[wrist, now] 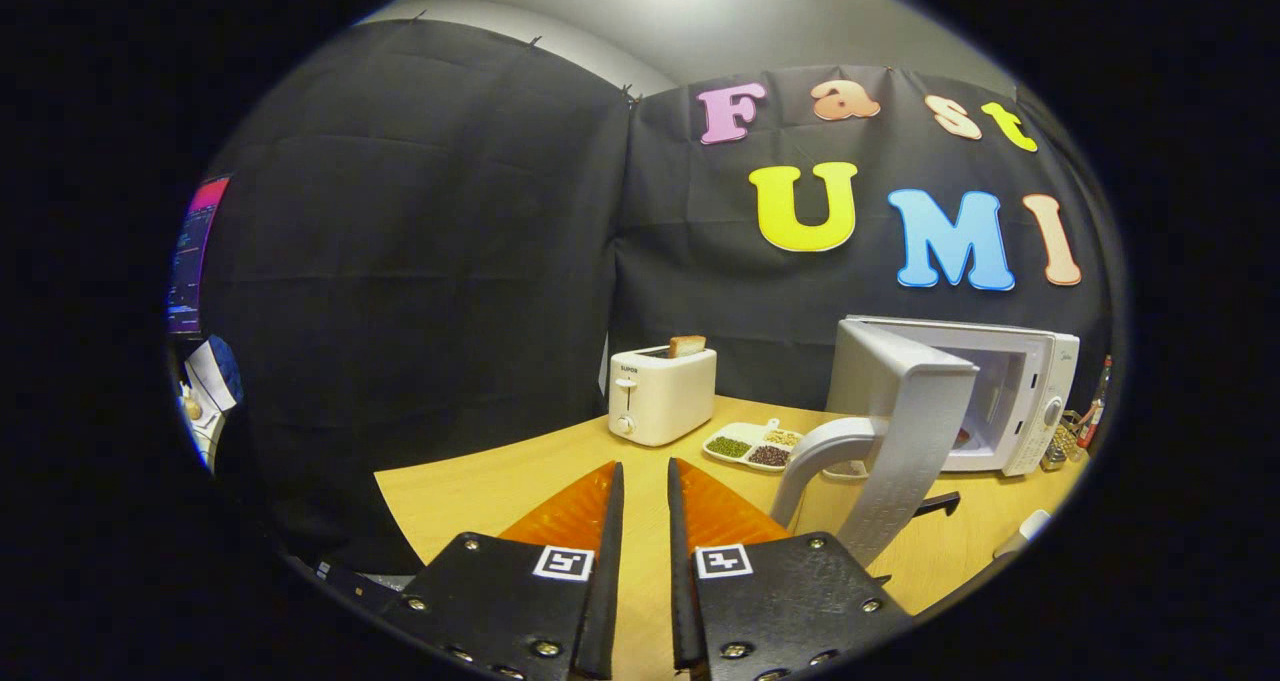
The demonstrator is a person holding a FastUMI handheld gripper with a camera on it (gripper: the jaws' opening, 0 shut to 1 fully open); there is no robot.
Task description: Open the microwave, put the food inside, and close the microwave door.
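The white microwave stands on the wooden table, beyond my fingers and to their right. Its door is swung wide open towards me, and the curved handle is close to my right finger. Behind the door's edge, a bit of something red shows low in the cavity; I cannot tell what it is. My gripper hovers low over the table, left of the door. It is open by a narrow gap with nothing between the fingers.
A white toaster with a slice of bread stands straight ahead. A divided dish of beans lies between it and the microwave. Bottles stand right of the microwave. A black item lies under the door.
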